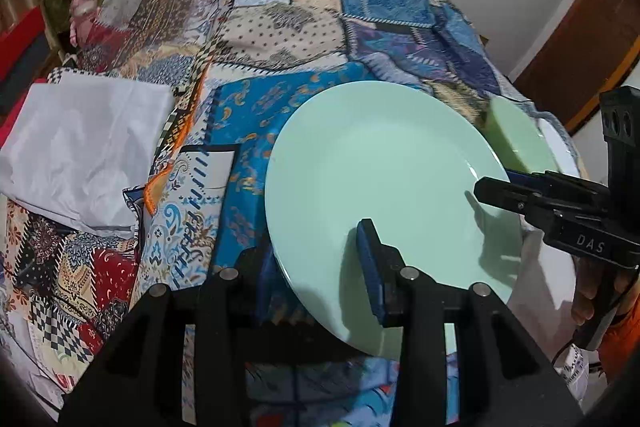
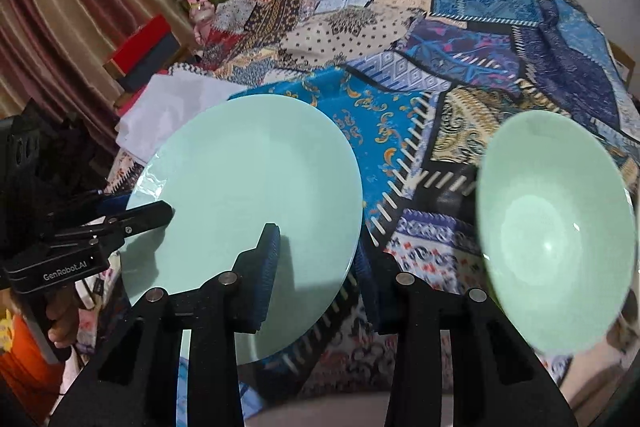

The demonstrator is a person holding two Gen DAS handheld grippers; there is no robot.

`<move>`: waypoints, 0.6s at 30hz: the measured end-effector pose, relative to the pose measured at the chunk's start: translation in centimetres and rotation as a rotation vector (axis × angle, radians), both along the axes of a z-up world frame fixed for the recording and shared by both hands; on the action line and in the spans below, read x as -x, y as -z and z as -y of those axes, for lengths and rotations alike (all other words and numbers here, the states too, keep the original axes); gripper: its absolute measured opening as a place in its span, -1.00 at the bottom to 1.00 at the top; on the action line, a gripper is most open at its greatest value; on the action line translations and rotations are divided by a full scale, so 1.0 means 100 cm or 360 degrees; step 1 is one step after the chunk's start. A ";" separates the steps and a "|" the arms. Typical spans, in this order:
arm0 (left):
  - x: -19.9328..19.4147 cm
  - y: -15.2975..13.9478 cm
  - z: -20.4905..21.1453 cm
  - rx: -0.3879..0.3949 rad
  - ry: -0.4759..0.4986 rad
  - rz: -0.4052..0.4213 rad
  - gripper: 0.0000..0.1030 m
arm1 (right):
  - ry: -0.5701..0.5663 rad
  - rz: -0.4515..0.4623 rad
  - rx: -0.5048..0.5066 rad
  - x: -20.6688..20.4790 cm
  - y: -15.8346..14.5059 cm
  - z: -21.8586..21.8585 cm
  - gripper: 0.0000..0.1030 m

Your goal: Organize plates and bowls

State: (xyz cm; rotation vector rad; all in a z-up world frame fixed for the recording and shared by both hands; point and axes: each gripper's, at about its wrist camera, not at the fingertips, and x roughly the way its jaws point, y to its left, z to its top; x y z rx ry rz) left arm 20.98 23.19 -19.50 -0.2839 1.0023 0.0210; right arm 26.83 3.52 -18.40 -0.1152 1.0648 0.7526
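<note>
Leftmost, a white folded cloth [image 1: 76,151] lies on the patchwork cover [image 1: 256,27], well off from the left tongs [image 1: 320,267]. Those tongs are clamped on the near rim of the mint plate [image 1: 380,179], one blue pad above it and one beneath (the lower pad mostly hidden). From the left wrist view, the right tongs [image 1: 494,183] pinch the plate's opposite rim, and behind them only a sliver of the green bowl [image 1: 516,139] shows. The right wrist view gives the whole bowl [image 2: 556,231], tilted and blurred, just right of the right tongs [image 2: 316,267], which grip the plate [image 2: 248,195]; the left tongs [image 2: 132,211] bite its far-left edge.
</note>
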 end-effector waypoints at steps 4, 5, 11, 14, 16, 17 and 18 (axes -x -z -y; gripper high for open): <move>0.014 -0.020 0.014 -0.0015 0.0024 0.0038 -0.25 | 0.0040 0.0036 -0.0033 0.013 -0.019 0.014 -0.34; 0.017 -0.026 0.018 -0.0017 0.0029 0.0047 -0.25 | 0.0049 0.0047 -0.0045 0.018 -0.025 0.019 -0.34; 0.036 -0.048 0.043 -0.0006 0.0078 0.0081 -0.25 | 0.0102 0.0103 -0.0091 0.041 -0.048 0.046 -0.34; 0.044 -0.056 0.058 -0.0004 0.0106 0.0089 -0.25 | 0.0133 0.0118 -0.0110 0.053 -0.055 0.062 -0.34; 0.049 -0.062 0.069 -0.0015 0.0127 0.0103 -0.25 | 0.0155 0.0133 -0.0118 0.060 -0.059 0.072 -0.34; 0.052 -0.065 0.076 -0.0024 0.0140 0.0113 -0.25 | 0.0165 0.0139 -0.0124 0.062 -0.061 0.077 -0.34; 0.055 -0.069 0.083 -0.0032 0.0155 0.0122 -0.25 | 0.0178 0.0146 -0.0131 0.066 -0.064 0.083 -0.34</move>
